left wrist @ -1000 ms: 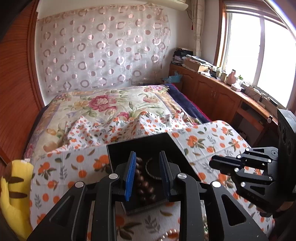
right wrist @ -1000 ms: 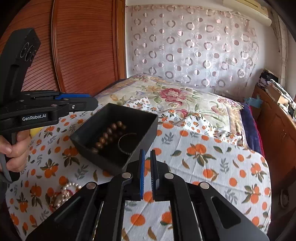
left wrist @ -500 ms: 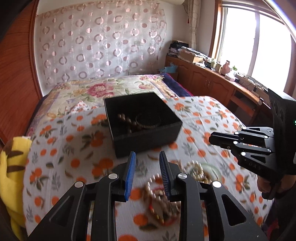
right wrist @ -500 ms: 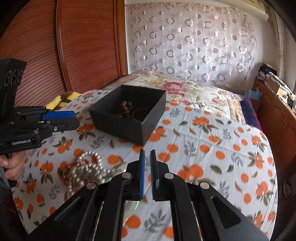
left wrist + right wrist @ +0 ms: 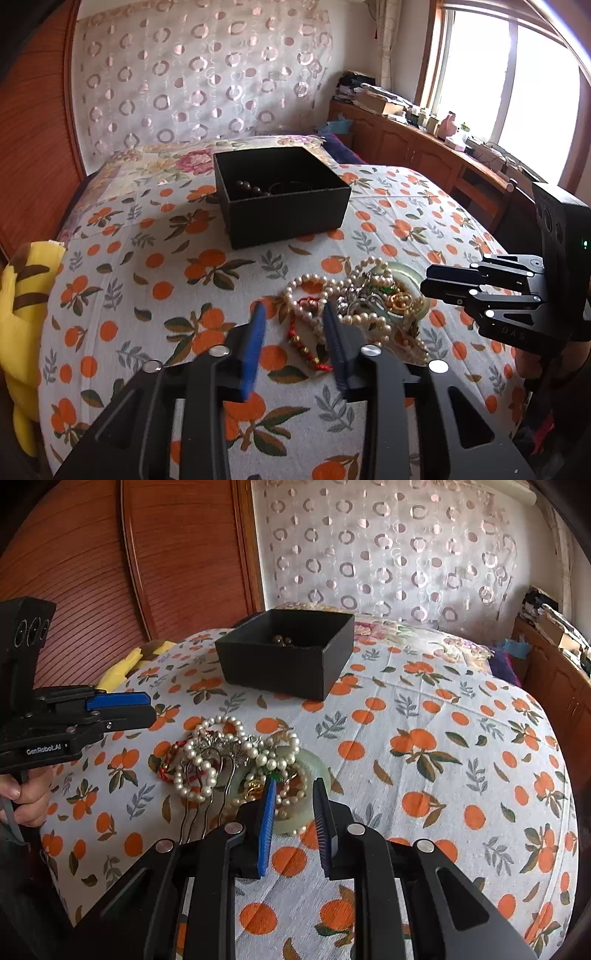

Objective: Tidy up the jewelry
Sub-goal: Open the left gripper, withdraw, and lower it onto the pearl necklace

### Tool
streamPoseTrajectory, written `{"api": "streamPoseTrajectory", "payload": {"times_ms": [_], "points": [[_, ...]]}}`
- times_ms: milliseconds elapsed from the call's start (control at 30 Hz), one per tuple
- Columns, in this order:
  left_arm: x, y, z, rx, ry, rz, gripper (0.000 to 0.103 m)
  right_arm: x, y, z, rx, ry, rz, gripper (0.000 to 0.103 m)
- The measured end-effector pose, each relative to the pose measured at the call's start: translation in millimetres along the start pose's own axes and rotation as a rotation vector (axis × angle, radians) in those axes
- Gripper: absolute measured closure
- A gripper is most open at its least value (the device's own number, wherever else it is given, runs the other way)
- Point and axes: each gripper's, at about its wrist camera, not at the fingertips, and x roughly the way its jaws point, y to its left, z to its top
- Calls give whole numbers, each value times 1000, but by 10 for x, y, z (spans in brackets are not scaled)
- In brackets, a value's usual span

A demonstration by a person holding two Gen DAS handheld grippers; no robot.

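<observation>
Tangle risk: jewelry pile (image 5: 354, 306) near black box (image 5: 280, 195) is interlocked; pulling one strand may drag others. Left gripper (image 5: 293, 332) and right gripper (image 5: 293, 805) jaws just opened, both empty.

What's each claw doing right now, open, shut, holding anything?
Left claw: open, just widened, empty, over the jewelry pile.
Right claw: open, just opened, empty, near the pale green dish.

The black box (image 5: 280, 657) hides most of its beads behind its near wall, while the tangled jewelry pile (image 5: 354, 302) covers much of the pale green dish (image 5: 314, 764) beneath.
</observation>
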Motion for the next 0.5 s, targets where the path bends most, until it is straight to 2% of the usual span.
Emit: {"api": "streamPoseTrajectory", "payload": {"times_ms": [167, 433, 500], "points": [[14, -18, -75, -1, 11, -3, 71, 34, 118, -6, -9, 18, 50, 81], [-10, -37, -101, -4, 4, -7, 71, 155, 208, 23, 17, 58, 67, 81], [-5, -34, -100, -5, 5, -10, 71, 179, 245, 12, 8, 69, 75, 77]]}}
